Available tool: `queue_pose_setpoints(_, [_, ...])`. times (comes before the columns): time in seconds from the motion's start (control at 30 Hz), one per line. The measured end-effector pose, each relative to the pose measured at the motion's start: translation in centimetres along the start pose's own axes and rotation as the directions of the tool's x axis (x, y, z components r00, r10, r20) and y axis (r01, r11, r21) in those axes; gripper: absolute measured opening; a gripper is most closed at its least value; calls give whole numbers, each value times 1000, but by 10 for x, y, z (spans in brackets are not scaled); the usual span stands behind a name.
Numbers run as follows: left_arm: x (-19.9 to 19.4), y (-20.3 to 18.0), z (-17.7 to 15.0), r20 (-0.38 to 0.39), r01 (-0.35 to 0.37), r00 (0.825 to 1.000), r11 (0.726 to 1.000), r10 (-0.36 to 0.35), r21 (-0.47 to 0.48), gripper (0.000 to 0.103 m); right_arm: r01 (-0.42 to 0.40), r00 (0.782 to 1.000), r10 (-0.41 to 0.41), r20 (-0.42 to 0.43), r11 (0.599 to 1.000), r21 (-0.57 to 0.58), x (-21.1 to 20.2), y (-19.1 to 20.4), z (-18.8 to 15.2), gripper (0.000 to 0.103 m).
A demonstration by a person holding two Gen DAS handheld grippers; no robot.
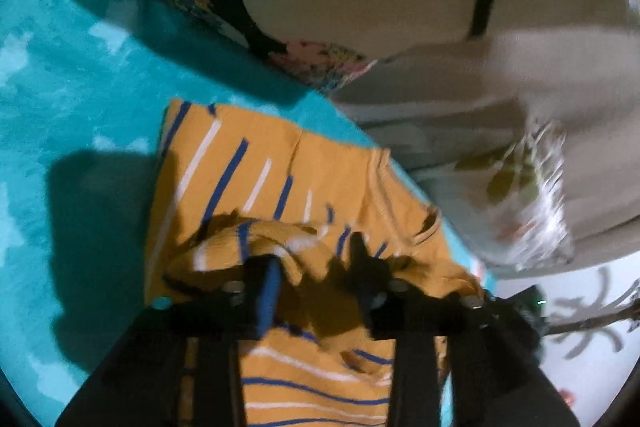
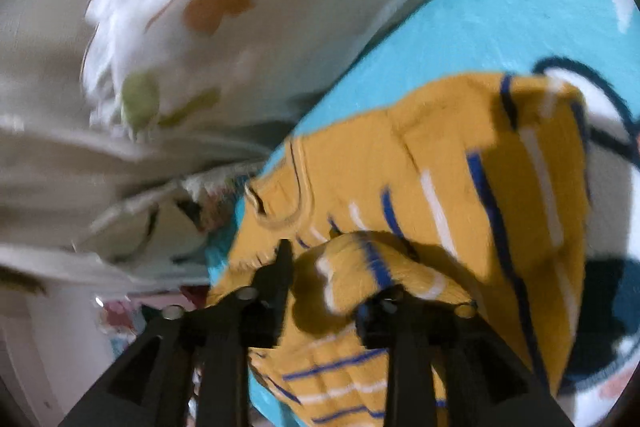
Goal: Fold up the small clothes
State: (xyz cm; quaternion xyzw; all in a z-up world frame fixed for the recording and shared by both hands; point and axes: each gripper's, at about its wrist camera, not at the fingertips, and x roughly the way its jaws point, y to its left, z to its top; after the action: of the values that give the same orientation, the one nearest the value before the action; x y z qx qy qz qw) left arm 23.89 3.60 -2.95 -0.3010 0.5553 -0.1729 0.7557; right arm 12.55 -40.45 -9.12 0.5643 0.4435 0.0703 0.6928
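While both grippers, left [image 1: 316, 267] and right [image 2: 332, 279], hover spread-jawed, bunched yellow striped shirt [image 1: 280, 187] fabric sits between their fingers on the turquoise blanket [image 1: 80, 87].

Both the left gripper [image 1: 316, 267] and the right gripper [image 2: 330, 281] are black, with round silver screws across each crossbar, and the left one's left finger carries a blue pad [image 1: 269, 297].

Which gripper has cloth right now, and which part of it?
Both appear open around a bunched fold of the yellow striped shirt; whether either actually grips it cannot be told.
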Motion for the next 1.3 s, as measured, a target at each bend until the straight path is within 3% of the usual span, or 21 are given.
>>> queue_pose_setpoints(0.07, [-3,1,5,21,37,999,999,-36,-23,58,-19,1000,19,18,999,36,2,-4,10,38])
queue_pose_setpoints(0.17, [-10,10,15,53,76,996,994,-72,-80,65,-41,999,38,32,996,83,5,-10,22,40])
queue_pose_setpoints(0.23, [-14,13,20,74,54,996,994,-48,-91,66,-64,997,60,42,992,105,6,-12,29,41])
queue_pose_setpoints(0.33, [-19,17,22,86,-1,996,996,9,-92,66,-117,992,109,62,984,136,0,-15,37,55])
queue_pose_setpoints(0.47, [-25,25,16,85,-40,995,995,48,-96,66,-182,980,164,109,965,188,-18,-20,46,56])
queue_pose_setpoints(0.53, [-29,27,9,85,-70,993,994,78,-89,66,-198,975,174,142,965,175,-31,-21,45,57])
queue_pose_setpoints(0.6, [-37,25,0,88,-125,988,990,130,-60,66,-194,970,166,175,968,159,-47,-21,43,67])
queue_pose_setpoints(0.67, [-43,24,-12,89,-174,980,984,176,-31,66,-192,972,166,165,969,154,-57,-21,37,71])
queue_pose_setpoints(0.73, [-50,23,-26,91,-208,974,978,208,-11,66,-55,992,52,112,998,28,-68,-4,20,71])
queue_pose_setpoints(0.8, [-56,24,-43,88,-241,967,971,239,5,66,138,989,-129,78,984,-114,-67,10,-4,71])
queue_pose_setpoints(0.83, [-59,24,-51,87,-256,963,967,254,11,66,224,974,-214,77,959,-174,-67,15,-16,71])
queue_pose_setpoints(0.87, [-61,23,-59,88,-272,959,962,270,18,66,322,947,-310,86,910,-262,-65,20,-34,71])
queue_pose_setpoints(0.93, [-66,21,-76,95,-302,950,953,298,35,66,411,910,-402,99,843,-349,-63,20,-52,70])
queue_pose_setpoints(0.97, [-70,20,-84,101,-321,943,946,316,42,66,501,861,-489,136,773,-391,-60,18,-63,69])
queue_pose_setpoints(1.07, [-80,14,-107,124,-363,927,930,353,61,66,644,755,-619,216,641,-417,-57,3,-71,69])
queue_pose_setpoints(1.1, [-84,11,-115,136,-374,922,925,363,71,66,665,737,-644,207,636,-391,-61,-9,-68,69])
queue_pose_setpoints(1.17, [-91,4,-126,156,-391,914,916,375,88,66,648,758,-621,200,682,-340,-77,-18,-66,69])
queue_pose_setpoints(1.3, [-105,-12,-153,218,-451,882,882,418,136,68,699,711,-643,286,596,-395,-99,-3,-84,69])
